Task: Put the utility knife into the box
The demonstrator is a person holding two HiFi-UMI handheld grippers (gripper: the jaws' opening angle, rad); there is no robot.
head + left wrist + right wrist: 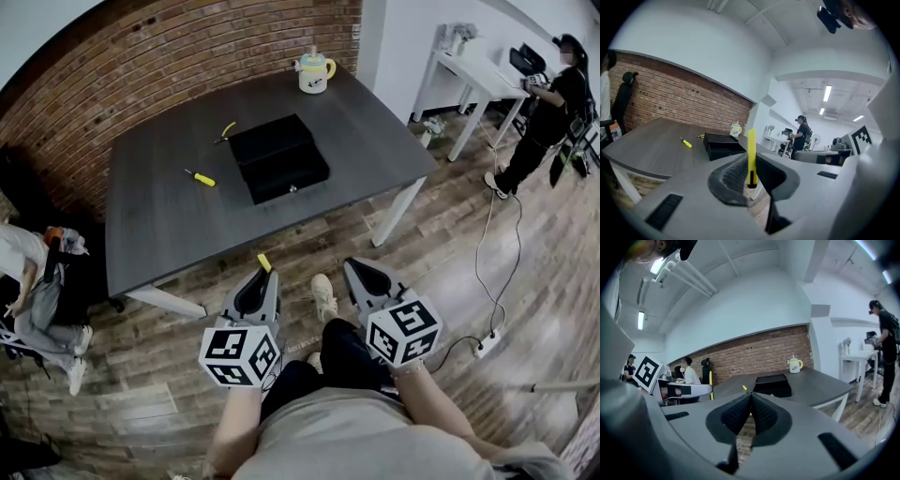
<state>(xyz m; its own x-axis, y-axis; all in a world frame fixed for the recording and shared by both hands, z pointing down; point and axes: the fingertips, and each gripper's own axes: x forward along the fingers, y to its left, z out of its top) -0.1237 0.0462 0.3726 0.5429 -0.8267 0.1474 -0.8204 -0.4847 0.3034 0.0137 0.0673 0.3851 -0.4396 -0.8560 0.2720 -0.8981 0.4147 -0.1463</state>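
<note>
The left gripper is clamped on the yellow utility knife, which stands upright between its jaws, well apart from the black box on the table. The right gripper is closed on nothing. Carrying and placing are not yet done. The box lid looks shut, so I think it may need opening first. A screwdriver lies left of the box and a cup stands behind it.

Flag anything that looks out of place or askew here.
Nothing stands out: no spill or damage shows. The black box, mug and yellow screwdriver rest apart on the table; the utility knife stands upright in the shut left gripper, short of the table.
</note>
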